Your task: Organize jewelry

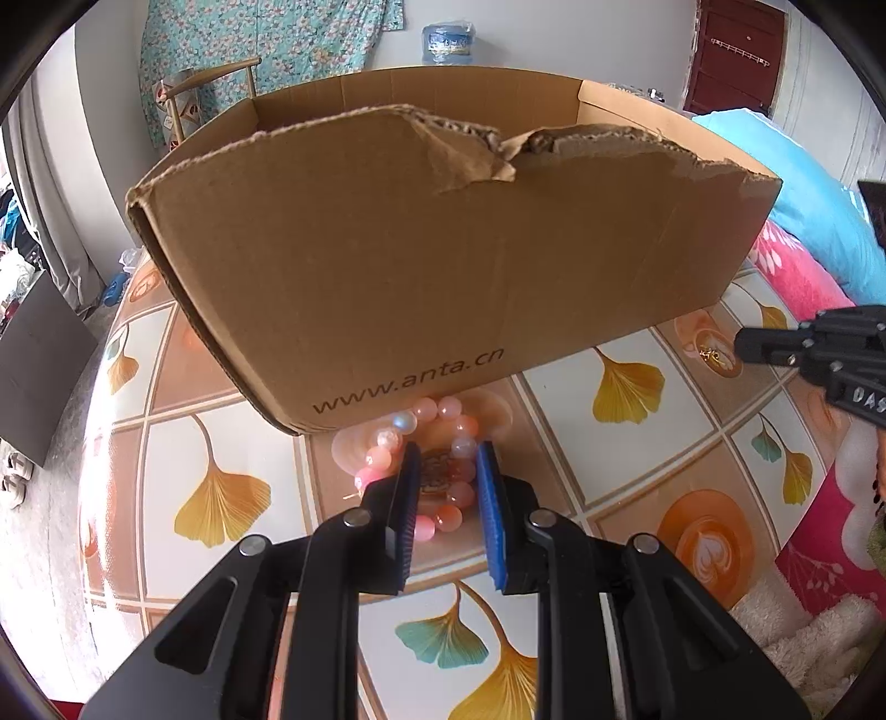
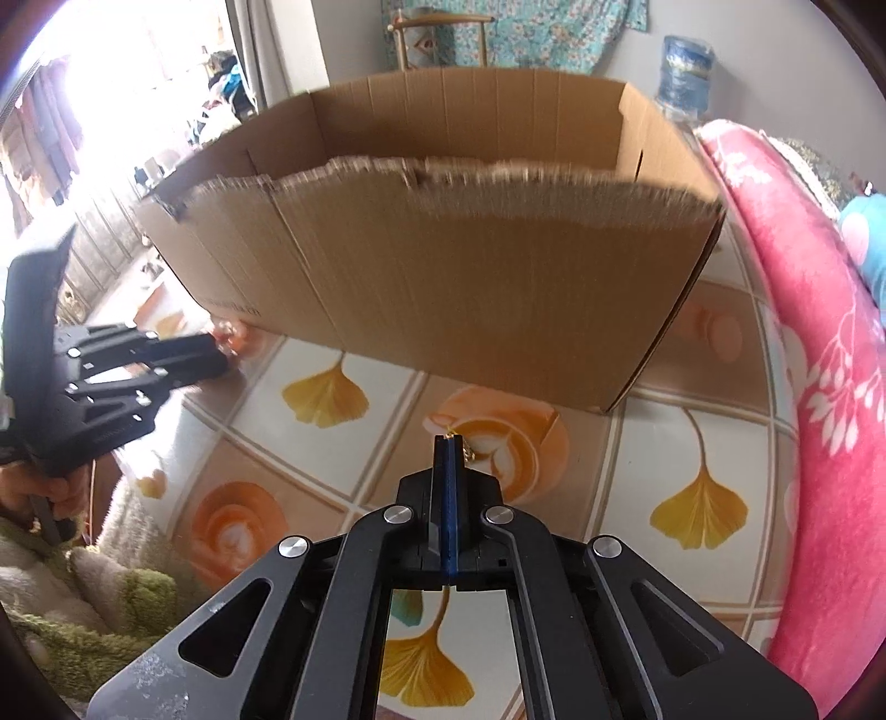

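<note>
A pink bead bracelet (image 1: 443, 471) lies on the patterned tabletop just in front of the open cardboard box (image 1: 443, 249). My left gripper (image 1: 446, 454) is open, its blue pads straddling the bracelet's near side. My right gripper (image 2: 449, 440) is shut on a thin gold chain (image 2: 468, 448), which peeks out at the fingertips, held just above the table in front of the box (image 2: 443, 277). In the left wrist view the right gripper (image 1: 742, 343) shows at the right edge with the gold chain (image 1: 711, 351) at its tip. The left gripper (image 2: 216, 354) shows at the left in the right wrist view.
The tabletop (image 1: 554, 399) has a tile and ginkgo-leaf pattern. A pink floral blanket (image 2: 803, 332) lies along the right side. A green and white fluffy cloth (image 2: 83, 581) is at the near left. A chair (image 1: 216, 88) and water jug (image 1: 448, 41) stand behind the box.
</note>
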Demonstrator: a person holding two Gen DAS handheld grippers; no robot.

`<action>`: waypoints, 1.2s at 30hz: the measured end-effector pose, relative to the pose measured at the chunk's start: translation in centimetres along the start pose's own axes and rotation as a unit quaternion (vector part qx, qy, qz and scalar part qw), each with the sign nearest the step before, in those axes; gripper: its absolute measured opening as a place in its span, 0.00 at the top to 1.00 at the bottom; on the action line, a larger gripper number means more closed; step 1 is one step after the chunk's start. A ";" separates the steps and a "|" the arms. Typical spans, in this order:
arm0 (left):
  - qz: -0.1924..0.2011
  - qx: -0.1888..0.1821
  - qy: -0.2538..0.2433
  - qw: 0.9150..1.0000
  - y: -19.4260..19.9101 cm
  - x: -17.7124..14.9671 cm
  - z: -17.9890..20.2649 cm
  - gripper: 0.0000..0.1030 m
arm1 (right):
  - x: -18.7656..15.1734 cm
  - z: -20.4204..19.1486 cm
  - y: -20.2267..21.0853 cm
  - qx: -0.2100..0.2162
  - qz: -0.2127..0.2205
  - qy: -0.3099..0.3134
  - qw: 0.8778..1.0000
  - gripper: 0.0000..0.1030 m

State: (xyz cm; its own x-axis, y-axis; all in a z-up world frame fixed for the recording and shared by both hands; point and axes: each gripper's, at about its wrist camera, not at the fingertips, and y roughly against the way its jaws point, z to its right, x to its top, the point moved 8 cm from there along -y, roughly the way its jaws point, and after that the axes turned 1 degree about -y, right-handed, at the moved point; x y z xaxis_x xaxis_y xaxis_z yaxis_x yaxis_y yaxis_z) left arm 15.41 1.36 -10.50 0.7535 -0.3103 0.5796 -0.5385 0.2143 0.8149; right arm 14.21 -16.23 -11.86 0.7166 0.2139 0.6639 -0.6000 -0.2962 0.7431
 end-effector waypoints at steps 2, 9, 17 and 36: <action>0.001 0.003 -0.002 1.000 0.0 0.0 0.1 0.80 | 0.3 0.0 0.7 -0.001 0.010 0.000 1.000 1.00; 0.002 0.002 -0.002 1.000 0.1 -0.1 0.2 0.80 | 0.5 -0.1 -0.7 -0.003 -0.009 0.020 1.000 0.98; 0.002 0.001 -0.001 1.000 0.1 -0.1 0.1 0.80 | 0.6 0.1 -2.4 0.001 -0.035 0.042 0.998 0.84; 0.014 0.009 -0.007 1.000 0.3 -0.4 0.2 0.91 | 0.5 0.1 -0.8 0.058 -0.009 -0.009 0.998 1.00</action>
State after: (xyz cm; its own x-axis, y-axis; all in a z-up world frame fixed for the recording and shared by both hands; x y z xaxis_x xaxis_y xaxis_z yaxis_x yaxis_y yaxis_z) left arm 14.86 1.34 -10.47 0.7322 -0.3181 0.6022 -0.5664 0.2067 0.7978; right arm 15.07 -16.00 -12.10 0.7334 0.2042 0.6485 -0.5429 -0.3981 0.7394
